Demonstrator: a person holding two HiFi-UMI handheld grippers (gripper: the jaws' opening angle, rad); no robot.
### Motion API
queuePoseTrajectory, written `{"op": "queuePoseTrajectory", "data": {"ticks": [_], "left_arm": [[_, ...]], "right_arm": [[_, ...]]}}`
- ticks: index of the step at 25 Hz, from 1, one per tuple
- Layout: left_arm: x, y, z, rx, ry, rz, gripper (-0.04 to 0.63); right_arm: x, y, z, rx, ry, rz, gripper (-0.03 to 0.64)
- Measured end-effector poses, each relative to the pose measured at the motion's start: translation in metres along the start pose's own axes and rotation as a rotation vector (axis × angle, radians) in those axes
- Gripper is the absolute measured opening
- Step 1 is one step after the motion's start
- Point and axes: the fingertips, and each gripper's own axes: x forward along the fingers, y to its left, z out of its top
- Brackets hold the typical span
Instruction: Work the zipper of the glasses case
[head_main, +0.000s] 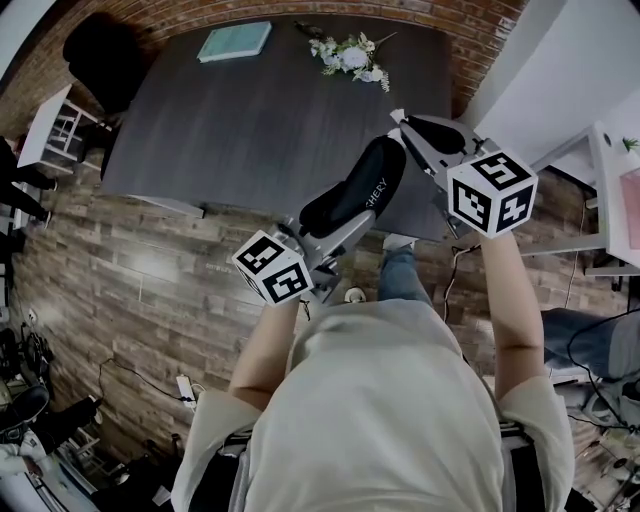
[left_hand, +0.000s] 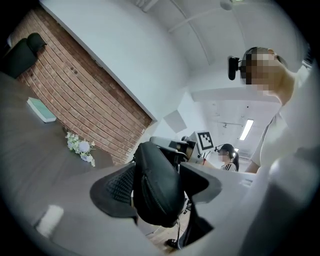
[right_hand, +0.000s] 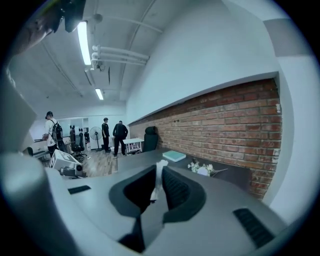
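Observation:
The black glasses case (head_main: 355, 195) hangs in the air over the near edge of the table, clamped between the jaws of my left gripper (head_main: 335, 225). In the left gripper view the case (left_hand: 155, 185) fills the gap and its zipper seam faces the camera. My right gripper (head_main: 405, 125) is at the case's far upper end, shut on a thin white strip (head_main: 397, 117). The right gripper view shows that strip (right_hand: 159, 175) pinched between the pads of the right gripper (right_hand: 157, 186). The case itself is out of that view, and I cannot tell whether the strip joins it.
A dark wooden table (head_main: 250, 110) carries a teal book (head_main: 234, 41) and a small flower spray (head_main: 352, 55) near the brick wall. A black chair (head_main: 100, 60) stands at its far left corner. White furniture (head_main: 610, 160) is on the right. People (right_hand: 112, 135) stand far off.

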Motion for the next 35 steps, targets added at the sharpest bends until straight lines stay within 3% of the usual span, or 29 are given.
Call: {"op": "queuePoseTrajectory", "data": {"ticks": [2, 6, 11, 15, 18, 21, 24, 28, 35], "left_arm": [[-0.003, 0.003, 0.006, 0.013, -0.021, 0.006, 0.285], [-0.009, 0.007, 0.019, 0.014, -0.057, 0.018, 0.282], [-0.011, -0.002, 0.032, 0.001, -0.112, -0.027, 0.281], [-0.005, -0.012, 0.03, 0.003, -0.106, -0.07, 0.281], [0.0, -0.018, 0.021, 0.011, -0.079, -0.08, 0.281], [0.003, -0.021, 0.01, 0.01, -0.04, -0.087, 0.282], [0.004, -0.025, -0.002, -0.051, 0.016, -0.138, 0.287], [0.006, -0.031, -0.008, -0.188, 0.07, -0.242, 0.301], [0.026, -0.055, -0.033, -0.233, 0.187, -0.336, 0.324]], "right_arm": [[-0.003, 0.007, -0.01, 0.073, -0.033, 0.028, 0.149], [-0.014, 0.027, -0.024, 0.351, -0.136, 0.18, 0.271], [-0.022, 0.051, -0.043, 0.72, -0.213, 0.413, 0.339], [-0.019, 0.055, -0.034, 0.866, -0.288, 0.524, 0.35], [-0.015, 0.053, -0.03, 0.868, -0.295, 0.517, 0.35], [-0.015, 0.05, -0.031, 0.861, -0.277, 0.513, 0.295], [-0.021, 0.053, -0.033, 0.818, -0.251, 0.552, 0.287], [-0.034, 0.066, -0.022, 0.664, -0.188, 0.674, 0.276], [-0.044, 0.103, -0.012, 0.36, -0.047, 0.865, 0.275]]}}
